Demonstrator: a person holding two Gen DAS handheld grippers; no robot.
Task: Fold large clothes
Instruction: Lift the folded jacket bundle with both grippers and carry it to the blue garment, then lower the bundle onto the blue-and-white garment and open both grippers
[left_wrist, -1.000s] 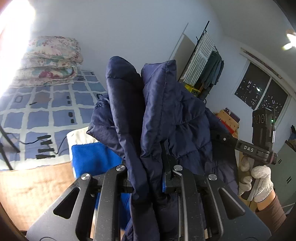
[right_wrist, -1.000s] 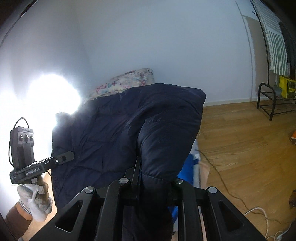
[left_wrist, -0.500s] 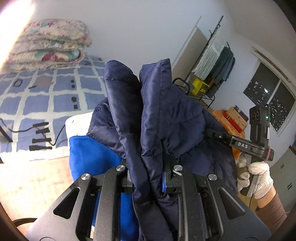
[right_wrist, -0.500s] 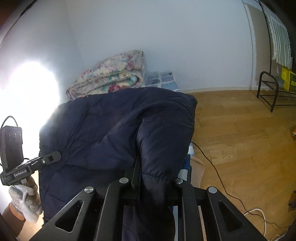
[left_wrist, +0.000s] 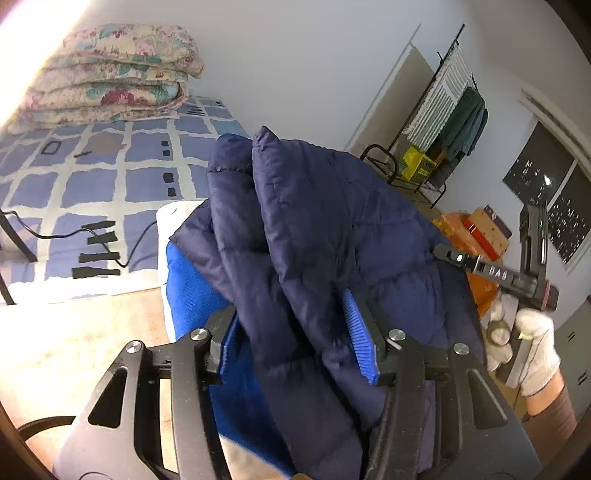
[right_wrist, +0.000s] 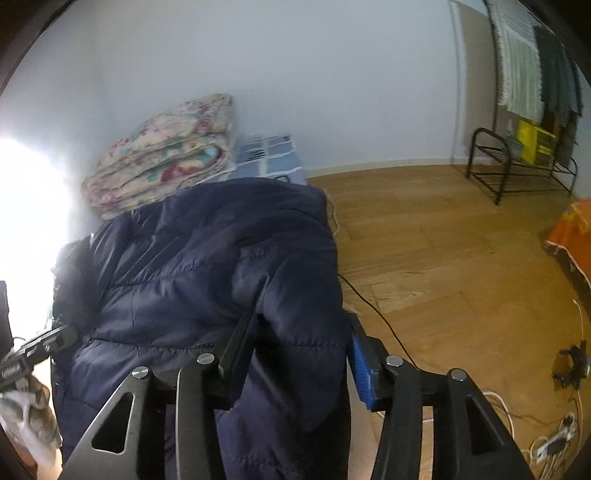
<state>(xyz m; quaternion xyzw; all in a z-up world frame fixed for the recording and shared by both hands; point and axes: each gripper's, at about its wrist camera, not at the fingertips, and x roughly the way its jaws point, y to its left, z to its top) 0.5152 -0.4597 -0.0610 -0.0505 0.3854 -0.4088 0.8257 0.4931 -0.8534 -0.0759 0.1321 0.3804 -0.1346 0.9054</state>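
Now both grippers open — jacket (left_wrist: 332, 236) loose.

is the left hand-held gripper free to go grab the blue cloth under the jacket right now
Probably not. The left hand-held gripper stands open, but a thick fold of the navy jacket lies between its fingers and drapes over the blue cloth, so the jacket would need laying down first.

The navy jacket (left_wrist: 332, 236) fills the space ahead; wooden floor (right_wrist: 443, 251) lies open rightward.
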